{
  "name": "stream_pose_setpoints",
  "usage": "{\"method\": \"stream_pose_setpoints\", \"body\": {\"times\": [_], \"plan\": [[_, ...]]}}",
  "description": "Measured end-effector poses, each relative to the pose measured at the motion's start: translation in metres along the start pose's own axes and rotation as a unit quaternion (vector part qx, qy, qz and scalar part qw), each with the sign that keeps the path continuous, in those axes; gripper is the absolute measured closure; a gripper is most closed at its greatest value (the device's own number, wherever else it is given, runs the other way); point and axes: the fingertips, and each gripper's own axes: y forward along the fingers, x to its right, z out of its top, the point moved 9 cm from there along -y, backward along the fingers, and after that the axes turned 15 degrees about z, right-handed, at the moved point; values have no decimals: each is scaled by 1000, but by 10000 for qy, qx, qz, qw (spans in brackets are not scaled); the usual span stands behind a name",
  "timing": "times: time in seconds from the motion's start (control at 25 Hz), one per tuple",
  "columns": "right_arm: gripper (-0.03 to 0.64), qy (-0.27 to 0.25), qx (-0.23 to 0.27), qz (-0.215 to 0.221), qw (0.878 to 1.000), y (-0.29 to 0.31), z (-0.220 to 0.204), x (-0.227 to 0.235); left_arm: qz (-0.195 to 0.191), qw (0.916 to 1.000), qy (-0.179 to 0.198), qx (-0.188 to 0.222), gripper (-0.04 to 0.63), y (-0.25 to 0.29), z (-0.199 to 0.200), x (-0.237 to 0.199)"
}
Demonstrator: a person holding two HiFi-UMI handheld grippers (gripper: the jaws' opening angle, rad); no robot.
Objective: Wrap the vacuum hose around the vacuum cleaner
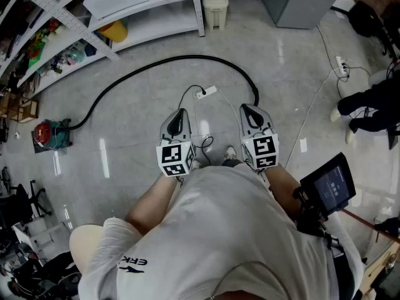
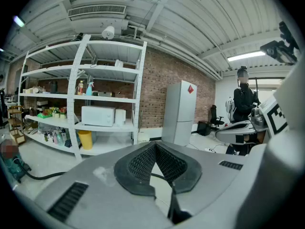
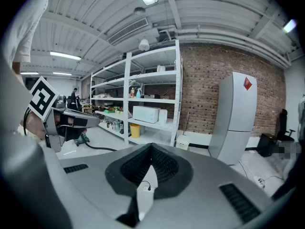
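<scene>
Head view: the vacuum hose (image 1: 181,59) curves across the floor (image 1: 125,161), running to the vacuum cleaner (image 1: 49,134) at far left. The left hand-held gripper (image 1: 180,112) and right hand-held gripper (image 1: 245,109) hover nearer, apart from it. Left gripper view: jaws clenched together. Right gripper view: jaws clenched together.

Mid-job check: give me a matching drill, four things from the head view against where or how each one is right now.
Things:
1. vacuum hose
2. vacuum cleaner
3. power strip
4. left tool

Place or state:
A. white, on the floor inside the hose's arc
B. shut, holding nothing
C. black, lying in a long arc across the floor
D. far left in the head view, at the hose's end

Pairs: 1-C, 2-D, 3-A, 4-B
</scene>
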Motion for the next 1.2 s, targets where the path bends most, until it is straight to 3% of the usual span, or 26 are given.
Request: {"method": "stream_pose_setpoints", "body": {"times": [0.4, 0.64, 0.84, 1.2], "plan": [[617, 99, 50, 161, 9998, -13, -9, 46, 193, 9998, 14, -82, 592, 13, 4, 44], [617, 121, 122, 309, 9994, -12, -17, 45, 341, 9994, -24, -59, 592, 6, -2, 46], [617, 181, 51, 417, 9990, 0, -18, 85, 493, 9987, -48, -149, 592, 34, 5, 64], [617, 301, -96, 354, 9989, 16, -19, 97, 439, 9988, -12, -196, 592, 57, 12, 53]]}}
